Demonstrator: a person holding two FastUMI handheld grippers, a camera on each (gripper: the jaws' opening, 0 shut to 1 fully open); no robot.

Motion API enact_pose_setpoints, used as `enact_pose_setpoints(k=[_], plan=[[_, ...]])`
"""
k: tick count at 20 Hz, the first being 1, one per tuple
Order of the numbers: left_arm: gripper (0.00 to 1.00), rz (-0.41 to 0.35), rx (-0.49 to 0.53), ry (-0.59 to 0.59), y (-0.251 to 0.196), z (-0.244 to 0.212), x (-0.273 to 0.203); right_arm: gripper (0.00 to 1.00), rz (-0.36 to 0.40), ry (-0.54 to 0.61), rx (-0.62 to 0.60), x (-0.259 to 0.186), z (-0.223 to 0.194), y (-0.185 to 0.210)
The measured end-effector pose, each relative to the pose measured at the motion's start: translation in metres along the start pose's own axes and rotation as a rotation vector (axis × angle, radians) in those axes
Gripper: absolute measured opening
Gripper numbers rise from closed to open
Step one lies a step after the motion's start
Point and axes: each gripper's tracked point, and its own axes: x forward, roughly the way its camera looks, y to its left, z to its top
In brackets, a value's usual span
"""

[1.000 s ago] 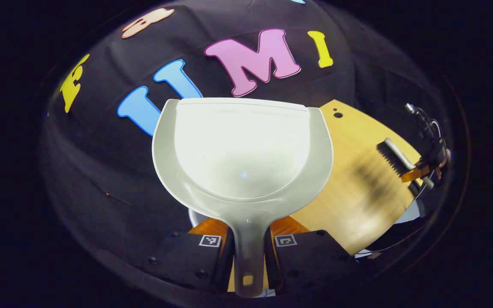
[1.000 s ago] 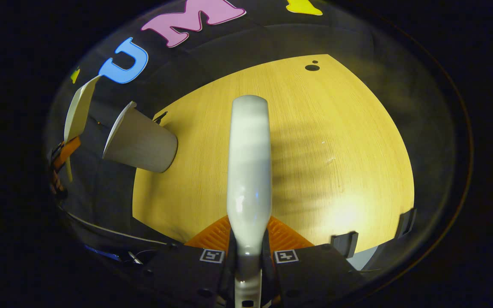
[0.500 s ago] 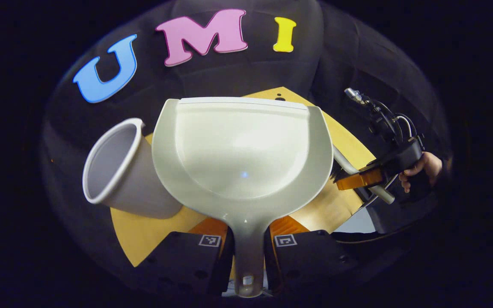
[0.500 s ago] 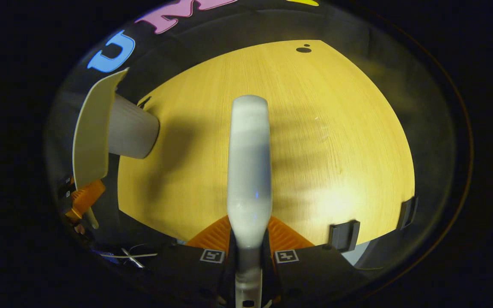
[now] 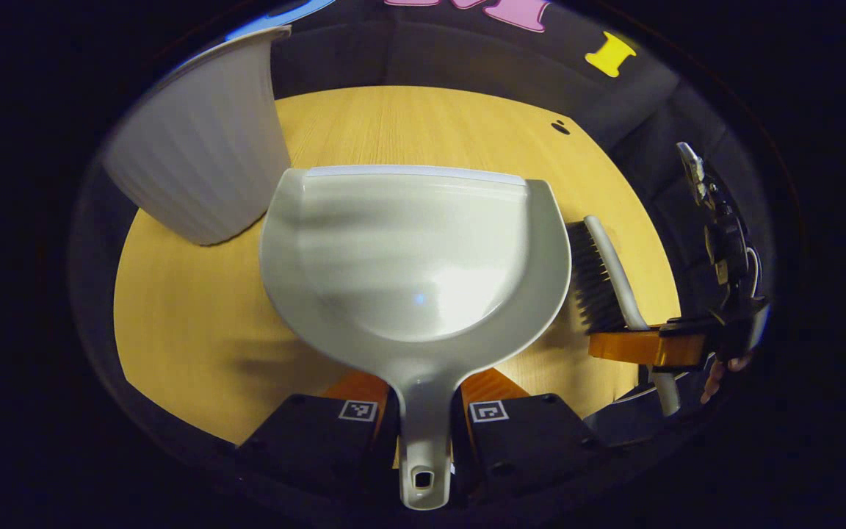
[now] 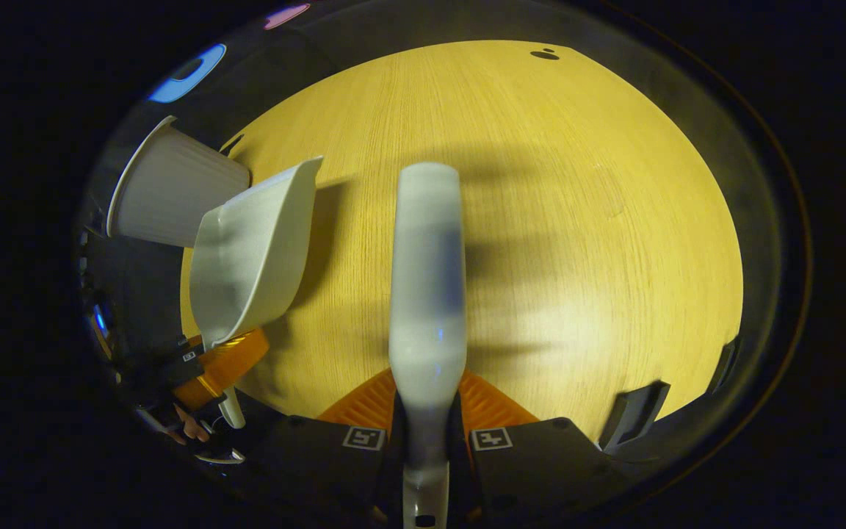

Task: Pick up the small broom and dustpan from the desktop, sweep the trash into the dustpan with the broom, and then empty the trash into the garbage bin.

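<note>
A pale grey dustpan (image 5: 416, 257) fills the middle of the left gripper view, mouth facing away, its inside bare. My left gripper (image 5: 427, 386) is shut on its handle and holds it over the wooden table (image 5: 195, 323). In the right gripper view the small broom's grey back (image 6: 427, 279) points forward, with my right gripper (image 6: 427, 393) shut on its handle. The broom (image 5: 603, 272) with its dark bristles hangs just right of the dustpan, held by the right gripper (image 5: 643, 347). The dustpan (image 6: 254, 250) and left gripper (image 6: 221, 367) sit at the left. A white ribbed bin (image 5: 203, 154) stands on the table's left.
The bin (image 6: 166, 195) stands at the table's (image 6: 577, 220) left edge, just behind the dustpan. Two dark clips (image 6: 632, 411) sit on the near right edge. A small dark hole (image 5: 560, 127) marks the far side. A hand (image 5: 717, 371) holds the right gripper.
My left gripper swung the dustpan from facing the wall beyond the bin down over the table, beside the broom. The right gripper with the broom tipped slightly down toward the table.
</note>
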Motion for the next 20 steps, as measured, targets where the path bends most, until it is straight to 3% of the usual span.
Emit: enact_pose_setpoints(k=[2, 5, 6, 11, 12, 16, 18, 20], plan=[[0.3, 0.01, -0.015, 0.025, -0.001, 0.0, 0.002, 0.32, 0.001, 0.018, -0.012, 0.006, 0.004, 0.009], [0.3, 0.021, -0.042, 0.068, -0.001, -0.001, 0.002, 0.28, 0.011, 0.039, -0.02, 0.017, 0.012, 0.015], [0.29, 0.027, -0.046, 0.081, -0.001, -0.001, 0.002, 0.32, 0.007, 0.042, -0.028, 0.021, 0.015, 0.014], [0.29, 0.055, -0.092, 0.153, 0.001, -0.005, -0.001, 0.24, -0.008, 0.107, -0.062, 0.033, 0.019, 0.012], [0.3, 0.061, -0.08, 0.165, 0.001, -0.007, -0.001, 0.28, -0.018, 0.109, -0.069, 0.033, 0.019, 0.011], [0.3, 0.058, -0.069, 0.186, 0.002, -0.006, -0.003, 0.29, -0.004, 0.075, -0.054, 0.02, 0.024, 0.02], [0.31, 0.046, -0.066, 0.185, 0.001, -0.007, -0.009, 0.54, 0.017, 0.045, -0.051, 0.008, 0.03, 0.027], [0.37, 0.05, -0.036, 0.164, 0.002, -0.004, -0.021, 0.66, 0.024, -0.003, -0.074, -0.007, 0.038, 0.032]])
